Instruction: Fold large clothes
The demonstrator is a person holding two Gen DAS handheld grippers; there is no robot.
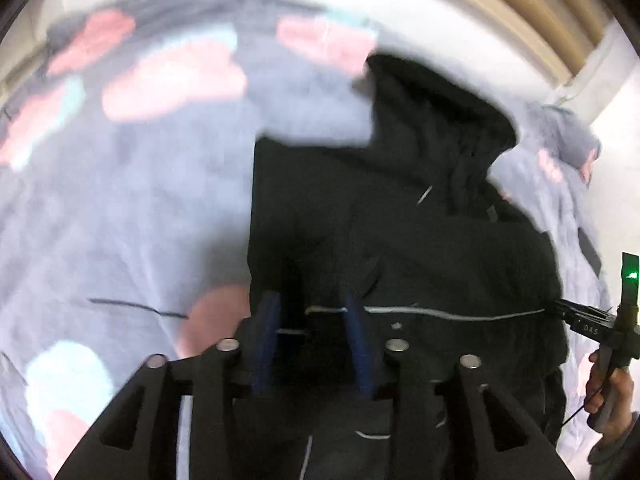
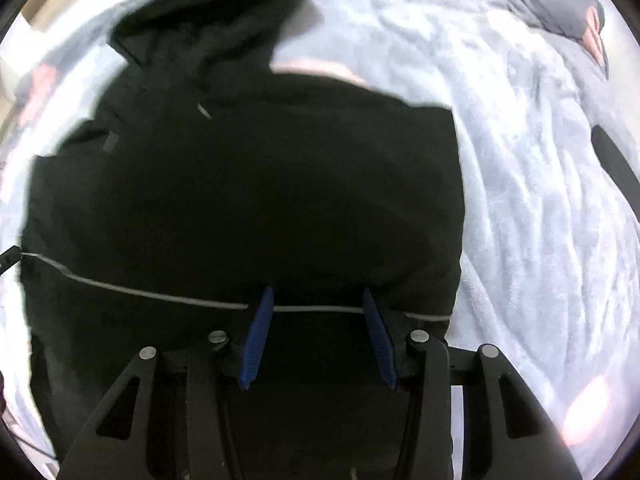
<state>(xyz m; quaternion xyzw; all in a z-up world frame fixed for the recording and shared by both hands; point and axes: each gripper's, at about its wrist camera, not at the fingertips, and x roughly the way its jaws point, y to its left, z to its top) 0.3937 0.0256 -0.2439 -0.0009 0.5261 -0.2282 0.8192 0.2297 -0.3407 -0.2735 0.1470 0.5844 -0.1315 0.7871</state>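
A large black hooded jacket (image 1: 420, 216) lies on a grey blanket, its hood toward the far side. It also fills the right wrist view (image 2: 248, 184). A thin grey-white piping line (image 2: 140, 290) runs across its near part. My left gripper (image 1: 312, 304) has its blue fingers apart over the jacket's near left part, at the piping line. My right gripper (image 2: 318, 300) has its blue fingers apart over the near right part, at the same line. The right gripper also shows at the right edge of the left wrist view (image 1: 592, 320), held by a hand.
The grey fleece blanket (image 1: 120, 200) with pink and pale blue patches covers the bed; it also shows in the right wrist view (image 2: 520, 208). A grey bundle (image 2: 560, 4) lies at the far right. A wall and wooden slats (image 1: 520, 8) stand beyond the bed.
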